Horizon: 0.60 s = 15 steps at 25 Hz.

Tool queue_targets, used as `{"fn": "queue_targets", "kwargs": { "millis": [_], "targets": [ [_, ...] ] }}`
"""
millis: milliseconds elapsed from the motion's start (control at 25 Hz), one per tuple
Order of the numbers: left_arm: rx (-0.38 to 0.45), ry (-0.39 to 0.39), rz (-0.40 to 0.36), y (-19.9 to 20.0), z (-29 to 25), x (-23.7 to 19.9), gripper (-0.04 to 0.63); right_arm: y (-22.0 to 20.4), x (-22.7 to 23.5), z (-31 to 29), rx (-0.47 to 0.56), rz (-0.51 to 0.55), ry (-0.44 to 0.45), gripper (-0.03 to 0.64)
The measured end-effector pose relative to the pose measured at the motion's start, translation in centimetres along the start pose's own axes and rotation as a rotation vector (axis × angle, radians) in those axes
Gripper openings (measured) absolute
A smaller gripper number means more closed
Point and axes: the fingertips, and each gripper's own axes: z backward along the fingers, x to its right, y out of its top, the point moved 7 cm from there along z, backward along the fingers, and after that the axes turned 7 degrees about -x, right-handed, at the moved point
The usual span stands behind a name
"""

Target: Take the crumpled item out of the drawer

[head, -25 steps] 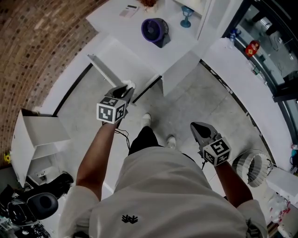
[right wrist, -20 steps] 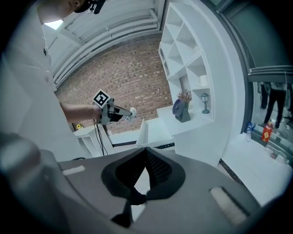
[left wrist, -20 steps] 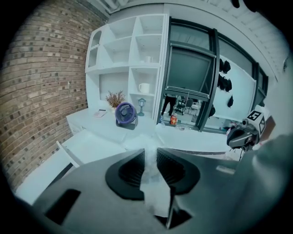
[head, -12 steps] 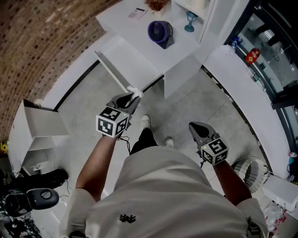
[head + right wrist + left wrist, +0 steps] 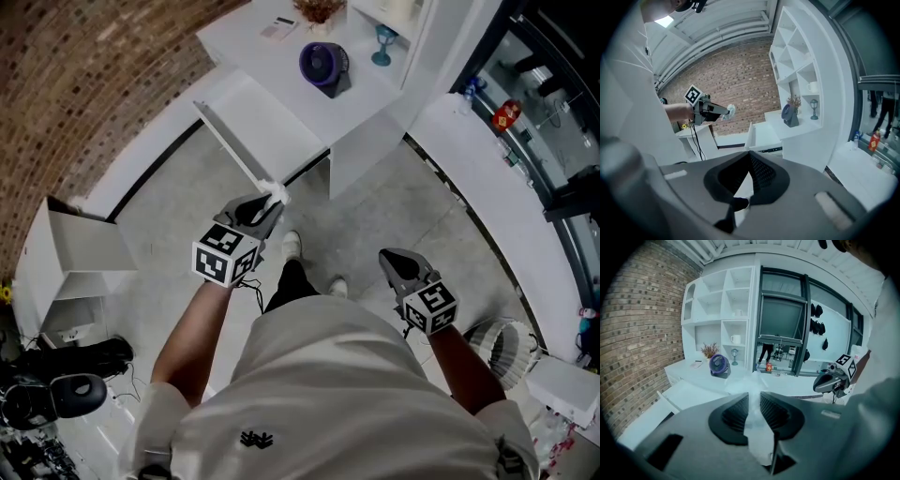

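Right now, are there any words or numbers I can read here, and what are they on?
No readable words or numbers anywhere.
Marker cube on the left gripper: black square pattern, no letters.
Marker cube on the right gripper: same.
Shirt: small dark emblem, no letters.
Small flat thing: print too small to read.
Red thing: too blurred to read.
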Motion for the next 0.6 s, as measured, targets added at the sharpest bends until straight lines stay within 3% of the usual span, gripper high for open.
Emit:
{"fn": "queue_targets", "kwargs": {
  "millis": [600],
  "targets": [
    [-0.006, -0.007, -0.025, -0.1, 0.2, 1.2, 0.080, -0.3, 0.0, 0.2, 0.014, 0.012, 0.008, 0.012]
  ]
}}
